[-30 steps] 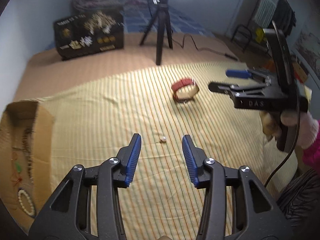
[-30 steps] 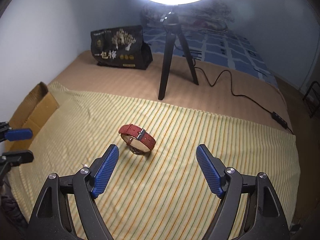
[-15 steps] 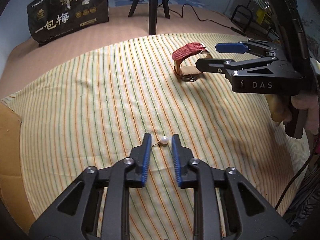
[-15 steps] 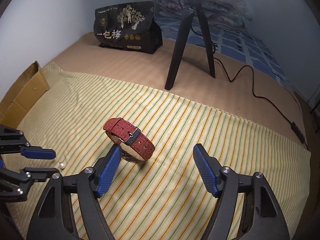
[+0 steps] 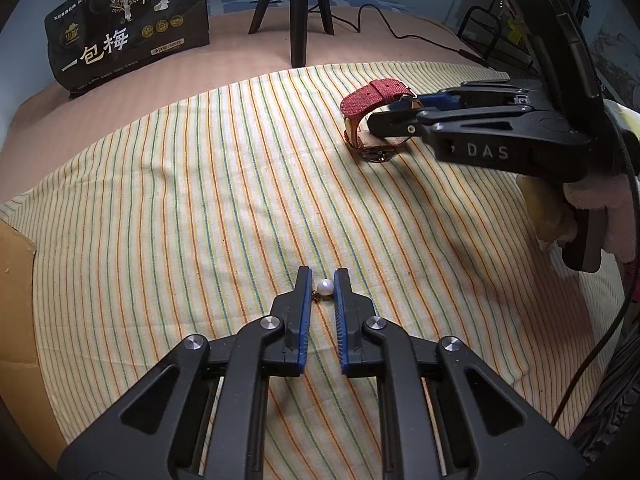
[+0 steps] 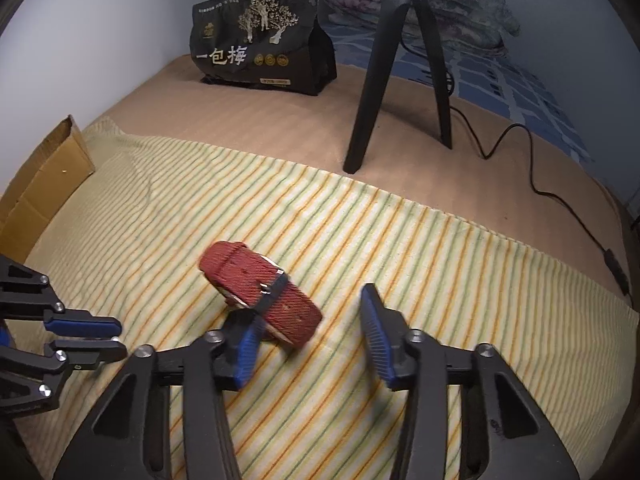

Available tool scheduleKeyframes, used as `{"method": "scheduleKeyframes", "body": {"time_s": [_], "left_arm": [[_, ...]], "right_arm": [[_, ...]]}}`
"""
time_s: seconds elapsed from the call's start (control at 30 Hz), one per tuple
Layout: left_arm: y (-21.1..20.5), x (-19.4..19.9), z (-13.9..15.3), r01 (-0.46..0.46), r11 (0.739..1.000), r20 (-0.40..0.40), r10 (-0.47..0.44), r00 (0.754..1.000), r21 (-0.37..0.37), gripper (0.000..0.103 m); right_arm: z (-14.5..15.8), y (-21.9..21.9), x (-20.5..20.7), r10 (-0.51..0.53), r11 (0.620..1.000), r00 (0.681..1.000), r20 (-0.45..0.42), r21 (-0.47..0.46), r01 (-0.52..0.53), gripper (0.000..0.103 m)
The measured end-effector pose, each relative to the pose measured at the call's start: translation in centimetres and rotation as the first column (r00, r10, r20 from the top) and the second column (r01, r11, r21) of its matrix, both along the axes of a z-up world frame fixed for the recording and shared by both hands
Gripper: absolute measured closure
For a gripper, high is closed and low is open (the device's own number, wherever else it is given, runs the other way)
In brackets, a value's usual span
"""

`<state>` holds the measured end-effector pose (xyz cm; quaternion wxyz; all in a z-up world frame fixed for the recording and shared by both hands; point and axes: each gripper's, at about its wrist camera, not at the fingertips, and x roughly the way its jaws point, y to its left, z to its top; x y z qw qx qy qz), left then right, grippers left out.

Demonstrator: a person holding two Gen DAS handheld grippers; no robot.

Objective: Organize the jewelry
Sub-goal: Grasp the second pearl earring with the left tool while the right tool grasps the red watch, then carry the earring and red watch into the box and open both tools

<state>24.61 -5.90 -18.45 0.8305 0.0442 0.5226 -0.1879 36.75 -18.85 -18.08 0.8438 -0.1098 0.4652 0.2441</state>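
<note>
Low in the left wrist view, the left gripper (image 5: 323, 286) is closing its blue pads on a pearl earring (image 5: 325, 287) lying on the striped cloth (image 5: 200, 200), pads all but touching the pearl. In the right wrist view's lower centre, the right gripper (image 6: 308, 332) is closing around a red watch (image 6: 260, 292), one finger inside its loop, the other clear. A cardboard box (image 6: 44, 184) sits at left, a black bag (image 6: 260, 40) and tripod (image 6: 400, 60) above.

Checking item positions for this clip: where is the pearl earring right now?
In the left wrist view, the pearl earring lies on the striped cloth, between the closing left claw's fingertips.
</note>
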Motion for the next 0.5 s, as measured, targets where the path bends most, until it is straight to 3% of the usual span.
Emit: {"method": "scheduleKeyframes", "body": {"time_s": [0.03,0.07,0.23,0.5], "left_arm": [[0.0,0.0,0.0,-0.002,1.000,0.000,0.002,1.000,-0.002,0.094],[0.1,0.0,0.1,-0.003,1.000,0.001,0.003,1.000,-0.003,0.094],[0.7,-0.5,1.0,-0.016,1.000,0.017,0.016,1.000,-0.011,0.094],[2.9,-1.3,3.6,-0.060,0.997,0.049,0.062,0.997,-0.044,0.094]], "right_arm": [[0.0,0.0,0.0,0.005,1.000,1.000,-0.012,0.020,-0.005,0.082],[0.1,0.0,0.0,0.006,1.000,1.000,-0.018,0.028,-0.006,0.085],[0.5,0.1,-0.5,-0.009,1.000,1.000,-0.003,0.016,0.009,0.093],[2.5,-1.0,-1.0,-0.057,0.998,0.998,0.023,0.041,0.056,0.097]]}}
